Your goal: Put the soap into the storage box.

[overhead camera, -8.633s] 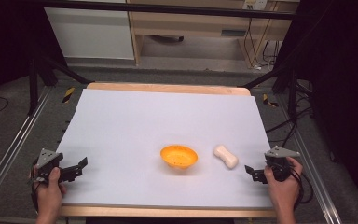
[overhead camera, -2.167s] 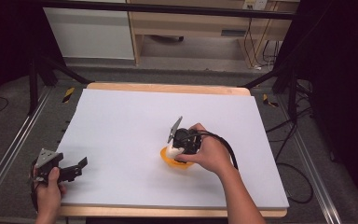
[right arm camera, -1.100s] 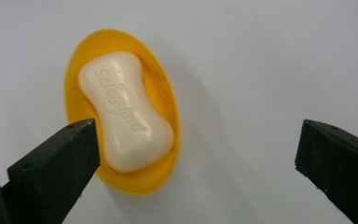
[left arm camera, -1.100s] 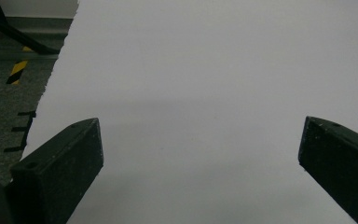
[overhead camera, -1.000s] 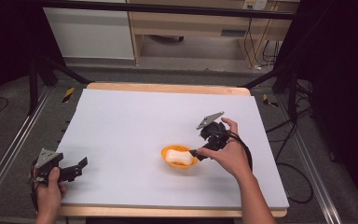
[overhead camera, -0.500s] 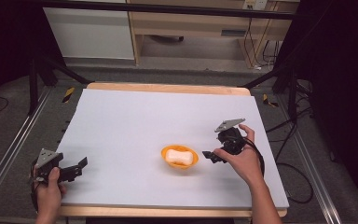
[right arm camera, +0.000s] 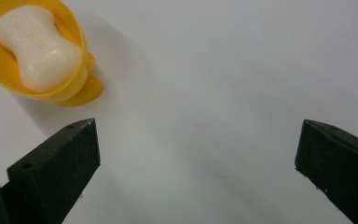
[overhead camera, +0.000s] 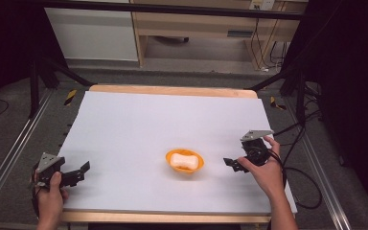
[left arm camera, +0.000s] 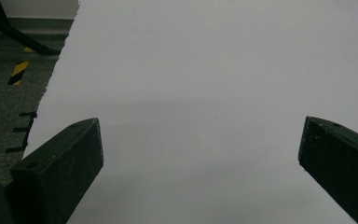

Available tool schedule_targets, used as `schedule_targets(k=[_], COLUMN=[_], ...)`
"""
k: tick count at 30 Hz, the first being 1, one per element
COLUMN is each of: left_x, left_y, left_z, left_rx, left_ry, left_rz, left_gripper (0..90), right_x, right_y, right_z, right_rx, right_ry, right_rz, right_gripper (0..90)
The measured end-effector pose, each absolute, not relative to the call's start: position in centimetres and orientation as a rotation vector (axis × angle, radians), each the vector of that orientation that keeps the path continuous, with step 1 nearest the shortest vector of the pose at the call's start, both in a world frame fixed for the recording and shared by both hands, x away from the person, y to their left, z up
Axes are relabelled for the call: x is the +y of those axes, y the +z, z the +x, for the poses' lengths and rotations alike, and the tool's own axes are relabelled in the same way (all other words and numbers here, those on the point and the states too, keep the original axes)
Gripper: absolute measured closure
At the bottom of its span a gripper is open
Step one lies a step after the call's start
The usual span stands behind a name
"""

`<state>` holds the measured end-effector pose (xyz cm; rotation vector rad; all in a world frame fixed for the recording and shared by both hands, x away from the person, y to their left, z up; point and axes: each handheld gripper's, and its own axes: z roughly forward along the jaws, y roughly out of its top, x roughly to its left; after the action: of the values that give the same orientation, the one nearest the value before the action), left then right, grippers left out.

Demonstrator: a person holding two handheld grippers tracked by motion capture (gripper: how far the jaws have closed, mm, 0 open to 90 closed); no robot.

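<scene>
A white bar of soap (overhead camera: 182, 160) lies inside a small orange dish (overhead camera: 195, 166) near the middle of the white table (overhead camera: 172, 120). In the right gripper view the soap (right arm camera: 35, 46) and the dish (right arm camera: 77, 86) sit at the upper left. My right gripper (overhead camera: 233, 163) is to the right of the dish, apart from it, open with nothing between its jaws (right arm camera: 200, 154). My left gripper (overhead camera: 80, 171) rests open at the table's front left corner, jaws wide over bare table (left arm camera: 200, 154).
The table's wooden back edge (overhead camera: 172, 90) runs along the far side. Metal rails (overhead camera: 9, 153) flank both sides. Cables (overhead camera: 299, 177) trail off the right edge. A yellow-black marker (overhead camera: 70, 97) lies on the floor at the back left.
The right gripper carried the soap from the table into the dish, let it go, and has drawn back to the right and toward the front. The left gripper has not moved.
</scene>
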<state>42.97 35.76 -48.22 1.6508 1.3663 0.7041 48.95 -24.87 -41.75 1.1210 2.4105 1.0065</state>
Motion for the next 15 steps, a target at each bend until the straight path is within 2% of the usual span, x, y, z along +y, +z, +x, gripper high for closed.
schedule_targets(k=[15], left_x=[35.7], left_y=[-48.2], left_z=[43.0], left_rx=[1.367], left_ry=[0.705], left_rz=[1.651], left_gripper=[0.0], right_x=[-28.6], right_y=[-42.9], right_z=[47.3], right_rx=[2.338], right_ry=[1.026], right_rz=[1.202], right_gripper=[0.5])
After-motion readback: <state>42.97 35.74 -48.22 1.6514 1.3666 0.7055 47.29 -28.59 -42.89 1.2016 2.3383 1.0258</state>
